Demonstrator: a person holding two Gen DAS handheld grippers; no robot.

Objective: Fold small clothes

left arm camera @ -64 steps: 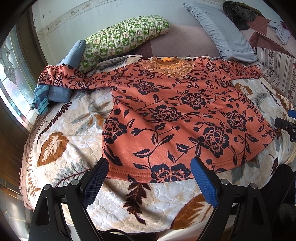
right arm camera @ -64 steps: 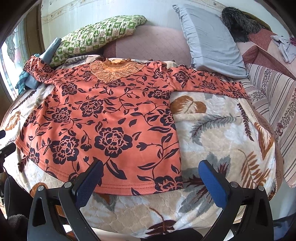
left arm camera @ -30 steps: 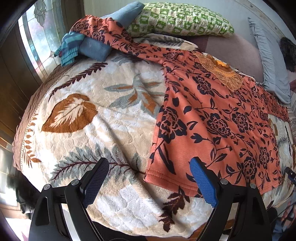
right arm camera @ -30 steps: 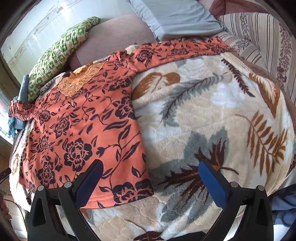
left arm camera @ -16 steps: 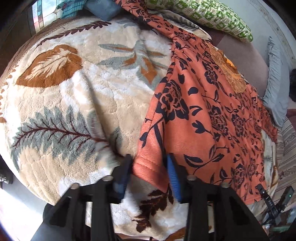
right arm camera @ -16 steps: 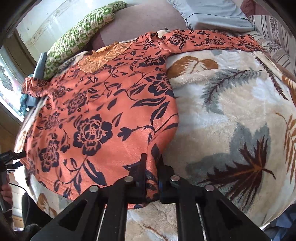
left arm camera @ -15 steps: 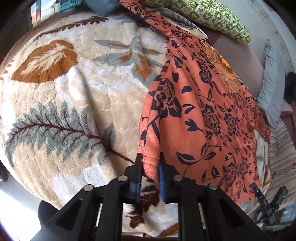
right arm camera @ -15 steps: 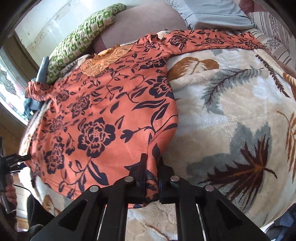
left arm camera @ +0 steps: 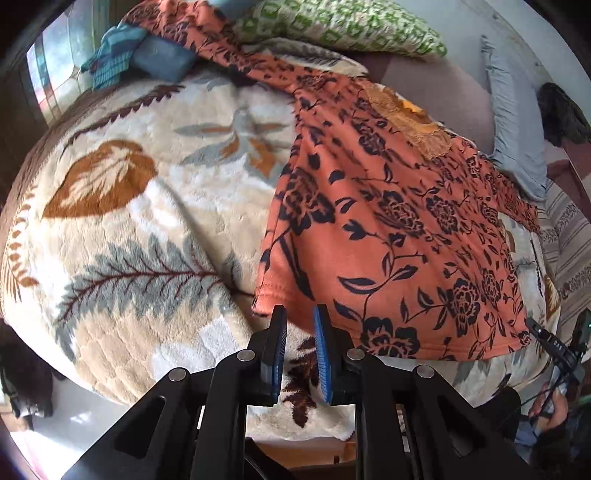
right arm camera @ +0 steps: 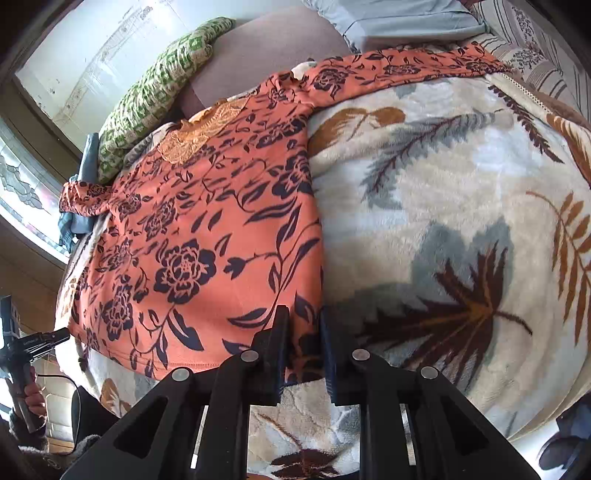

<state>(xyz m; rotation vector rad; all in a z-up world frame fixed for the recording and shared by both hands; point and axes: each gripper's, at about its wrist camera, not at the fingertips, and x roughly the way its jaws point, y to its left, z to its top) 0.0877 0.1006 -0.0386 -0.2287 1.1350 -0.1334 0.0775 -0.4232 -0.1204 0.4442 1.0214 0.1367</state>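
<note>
An orange long-sleeved shirt (left arm camera: 388,229) with dark flowers lies spread, front up, on a leaf-patterned blanket (left arm camera: 147,229). My left gripper (left arm camera: 299,314) straddles the hem next to the shirt's bottom left corner. Its jaws are opening slightly, and the hem edge sits between the blue fingertips. In the right wrist view the shirt (right arm camera: 207,229) runs down to my right gripper (right arm camera: 303,317) at the bottom right corner. Those jaws are also opening slightly, and flowered cloth fills the gap between them. Both sleeves lie stretched out toward the pillows.
A green checked pillow (left arm camera: 340,26) and a grey pillow (left arm camera: 513,122) lie at the head of the bed. Folded blue clothes (left arm camera: 162,59) sit by the window. A striped cover (right arm camera: 535,55) lies at the right. A person's hand (right arm camera: 29,398) shows at the bed's near edge.
Both grippers came down from wide open above the hem and closed on the shirt's two bottom corners. Since half a second ago each has tipped a little and the view has shifted.
</note>
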